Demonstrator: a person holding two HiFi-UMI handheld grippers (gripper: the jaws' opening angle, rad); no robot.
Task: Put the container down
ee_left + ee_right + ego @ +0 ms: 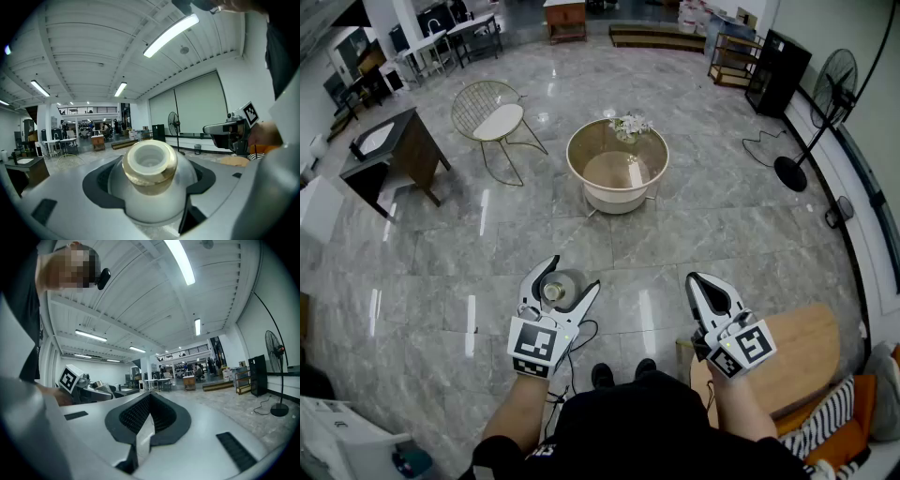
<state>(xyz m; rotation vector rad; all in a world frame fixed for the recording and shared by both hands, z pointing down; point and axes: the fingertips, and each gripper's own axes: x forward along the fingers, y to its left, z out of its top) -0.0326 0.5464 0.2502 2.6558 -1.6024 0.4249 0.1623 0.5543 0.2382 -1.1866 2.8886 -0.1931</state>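
Note:
A round silvery container [560,289] with a gold-rimmed white neck [150,164] sits between the jaws of my left gripper [572,274], held above the marble floor. The jaws stand wide and are shut on its rounded body, one on each side. In the left gripper view the container fills the middle, its open neck pointing away from the camera. My right gripper [705,281] is held level beside it to the right with its jaws shut [147,401] and nothing between them. Each gripper shows at the edge of the other's view.
A round cream coffee table [617,192] with flowers stands ahead on the floor. A wire chair [492,112] and a dark desk [394,150] are at the left. A floor fan [825,94] stands at the right, and a wooden tabletop [802,347] lies beside my right arm.

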